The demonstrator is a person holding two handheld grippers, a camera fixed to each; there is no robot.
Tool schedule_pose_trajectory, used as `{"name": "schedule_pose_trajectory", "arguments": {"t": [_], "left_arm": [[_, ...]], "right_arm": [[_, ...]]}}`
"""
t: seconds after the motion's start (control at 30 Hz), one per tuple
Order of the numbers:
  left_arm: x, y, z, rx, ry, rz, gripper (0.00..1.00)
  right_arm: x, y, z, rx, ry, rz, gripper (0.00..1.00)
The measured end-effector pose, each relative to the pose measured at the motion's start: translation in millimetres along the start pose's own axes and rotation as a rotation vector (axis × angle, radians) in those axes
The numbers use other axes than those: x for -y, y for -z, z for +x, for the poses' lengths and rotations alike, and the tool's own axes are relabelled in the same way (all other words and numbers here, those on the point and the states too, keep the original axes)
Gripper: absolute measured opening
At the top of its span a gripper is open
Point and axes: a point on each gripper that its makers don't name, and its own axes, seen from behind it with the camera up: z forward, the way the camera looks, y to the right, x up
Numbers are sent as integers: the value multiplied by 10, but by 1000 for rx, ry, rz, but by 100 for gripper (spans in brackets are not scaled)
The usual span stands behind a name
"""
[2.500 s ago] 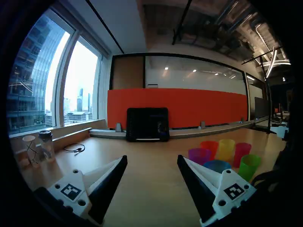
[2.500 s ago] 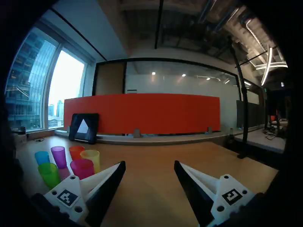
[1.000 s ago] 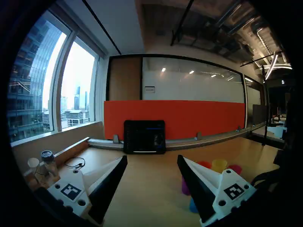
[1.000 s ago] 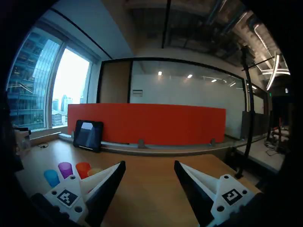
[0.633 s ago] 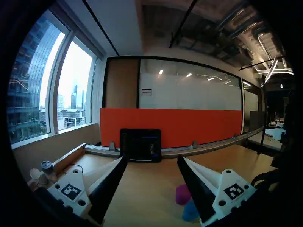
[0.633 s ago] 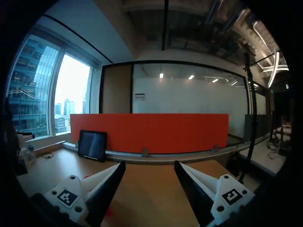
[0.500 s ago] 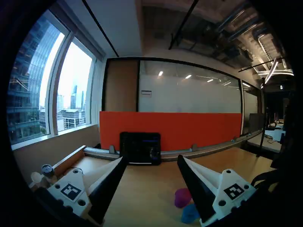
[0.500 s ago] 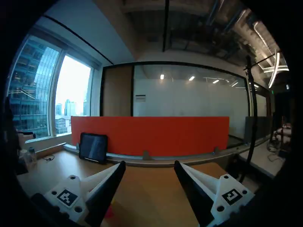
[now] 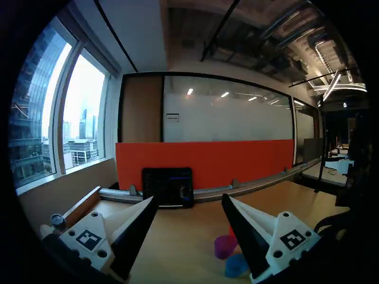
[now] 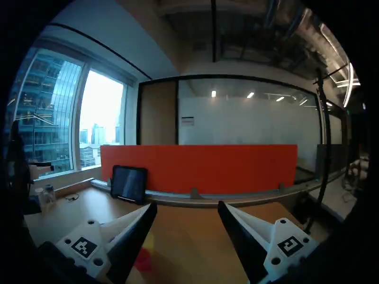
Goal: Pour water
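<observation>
Held the left gripper [image 9: 188,197] and the right gripper [image 10: 187,203] short of the tablet [image 10: 129,183], jaws of both spread wide and empty. Found the dark-capped bottle [image 10: 49,195] far left of the tablet, well apart from both grippers. Saw a purple cup [image 9: 225,246] and a blue cup [image 9: 234,265] on the tabletop [image 9: 189,241], nearer than the tablet and to its right, close together. Judged the bottle stiff, smooth, probably heavy if full: best clasped round the body below the cap. Judged the plastic cups light, tippy, easily squashed: best taken mid-wall, gently.
</observation>
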Motion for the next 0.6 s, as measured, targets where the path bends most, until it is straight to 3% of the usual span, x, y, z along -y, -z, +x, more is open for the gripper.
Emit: {"name": "schedule_pose_trajectory", "arguments": {"t": [0.2,0.4,0.6], "left_arm": [[-116,-6,-17,15,-13,-74,98],[-182,4,5,16,-26,-136,98],[-228,-4,-73,40,-38,-180,98]], "right_arm": [[267,-6,4,9,-20,125,99],[616,51,69,-3,19,265,99],[833,60,59,4,45,351,99]]}}
